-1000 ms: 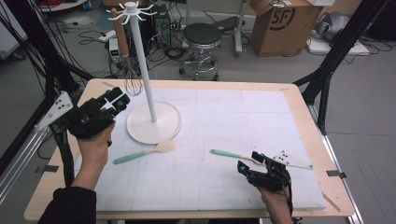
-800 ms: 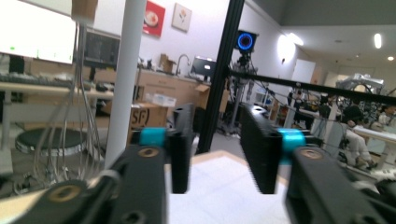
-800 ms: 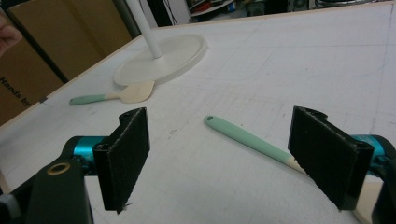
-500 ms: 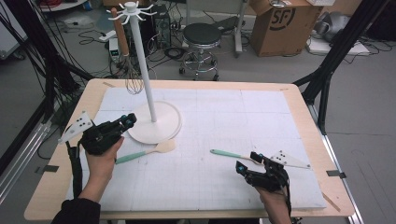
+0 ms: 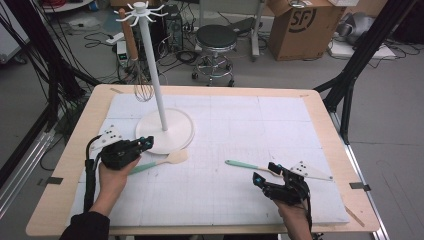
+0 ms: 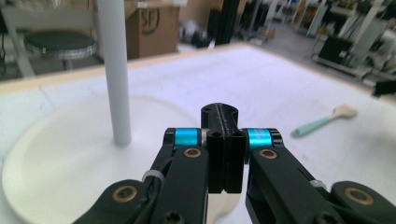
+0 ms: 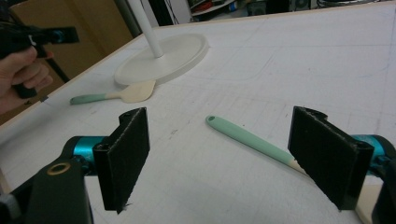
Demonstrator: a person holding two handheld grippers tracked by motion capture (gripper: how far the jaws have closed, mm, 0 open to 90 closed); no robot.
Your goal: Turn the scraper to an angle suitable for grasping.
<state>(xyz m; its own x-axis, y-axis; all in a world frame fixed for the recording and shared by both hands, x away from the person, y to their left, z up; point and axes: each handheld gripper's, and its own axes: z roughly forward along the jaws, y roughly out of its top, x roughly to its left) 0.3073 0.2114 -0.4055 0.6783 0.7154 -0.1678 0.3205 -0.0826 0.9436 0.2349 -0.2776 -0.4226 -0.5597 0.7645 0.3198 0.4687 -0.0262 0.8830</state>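
My left gripper [image 5: 146, 142] hangs over the stand's round base [image 5: 172, 131], jaws pressed together on nothing, with one green-handled spatula [image 5: 159, 162] lying on the bench [image 5: 320, 112] just beside it. My right gripper [image 5: 263, 173] rests with jaws apart around the second spatula [image 5: 246, 166], not yet clamped. A whisk [image 5: 143, 86] already hangs from the stand (both spatulas left, I judge).

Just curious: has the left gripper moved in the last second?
Yes. The left gripper came down toward the white stand's base, above the spatula.
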